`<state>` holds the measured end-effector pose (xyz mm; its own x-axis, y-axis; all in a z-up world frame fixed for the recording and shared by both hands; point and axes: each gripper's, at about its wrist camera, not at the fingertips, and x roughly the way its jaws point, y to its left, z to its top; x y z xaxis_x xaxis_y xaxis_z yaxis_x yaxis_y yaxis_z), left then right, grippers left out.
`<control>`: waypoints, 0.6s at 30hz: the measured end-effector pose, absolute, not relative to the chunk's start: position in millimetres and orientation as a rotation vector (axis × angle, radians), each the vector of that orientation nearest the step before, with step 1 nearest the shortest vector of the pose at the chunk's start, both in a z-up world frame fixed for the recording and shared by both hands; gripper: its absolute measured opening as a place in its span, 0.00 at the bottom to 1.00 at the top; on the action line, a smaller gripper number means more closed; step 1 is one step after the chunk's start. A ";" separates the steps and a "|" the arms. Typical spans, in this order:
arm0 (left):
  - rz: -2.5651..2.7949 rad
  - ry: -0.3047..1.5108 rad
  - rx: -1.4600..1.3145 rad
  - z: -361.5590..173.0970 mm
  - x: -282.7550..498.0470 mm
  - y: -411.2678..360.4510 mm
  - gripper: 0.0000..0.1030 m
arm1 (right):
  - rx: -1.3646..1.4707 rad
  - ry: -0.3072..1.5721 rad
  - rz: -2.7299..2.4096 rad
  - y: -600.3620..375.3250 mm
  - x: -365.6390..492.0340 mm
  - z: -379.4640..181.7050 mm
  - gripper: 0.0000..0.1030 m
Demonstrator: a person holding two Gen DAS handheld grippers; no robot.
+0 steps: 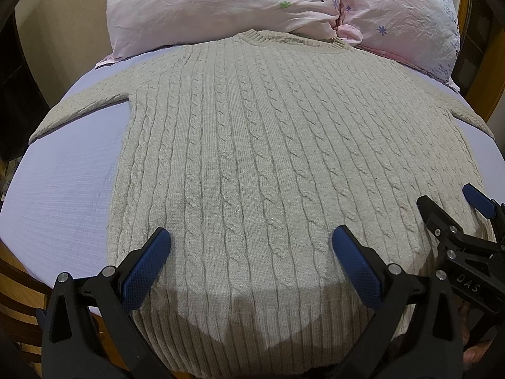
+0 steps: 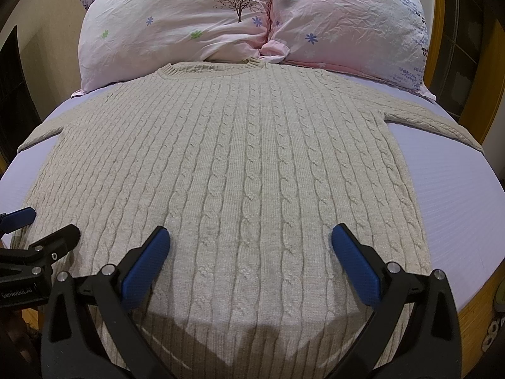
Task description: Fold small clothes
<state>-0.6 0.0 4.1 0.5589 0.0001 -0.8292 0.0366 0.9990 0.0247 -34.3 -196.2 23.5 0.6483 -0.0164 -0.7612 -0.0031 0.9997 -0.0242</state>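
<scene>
A beige cable-knit sweater [image 1: 252, 145] lies flat on the bed, collar far, ribbed hem near me, both sleeves spread sideways. It also shows in the right wrist view [image 2: 246, 164]. My left gripper [image 1: 251, 237] is open and empty, hovering over the lower body of the sweater just above the hem. My right gripper [image 2: 249, 235] is open and empty over the same lower part, a little to the right. The right gripper also shows at the right edge of the left wrist view [image 1: 448, 202], jaws apart. One blue finger of the left gripper [image 2: 19, 216] shows at the left edge of the right wrist view.
The sweater rests on a lilac bed sheet [image 1: 63, 183], also in the right wrist view [image 2: 457, 208]. Two pink flowered pillows [image 1: 221, 6] [image 2: 347, 25] lie just beyond the collar. A wooden bed frame [image 2: 473, 309] runs along the right and near edges.
</scene>
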 end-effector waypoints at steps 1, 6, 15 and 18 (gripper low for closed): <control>-0.022 0.978 0.041 4.3 0.2 -0.2 0.99 | -0.024 0.866 -0.007 -196.0 -34.8 23.8 0.98; -0.021 0.975 0.041 3.8 -1.2 0.0 0.99 | -0.024 0.865 -0.008 -196.0 -34.2 23.1 0.98; -0.022 0.974 0.040 4.6 -0.3 0.4 0.99 | -0.024 0.865 -0.008 -194.8 -34.7 21.8 0.98; -0.022 0.973 0.040 4.4 -0.4 0.5 0.99 | -0.025 0.865 -0.008 -193.4 -35.8 20.5 0.98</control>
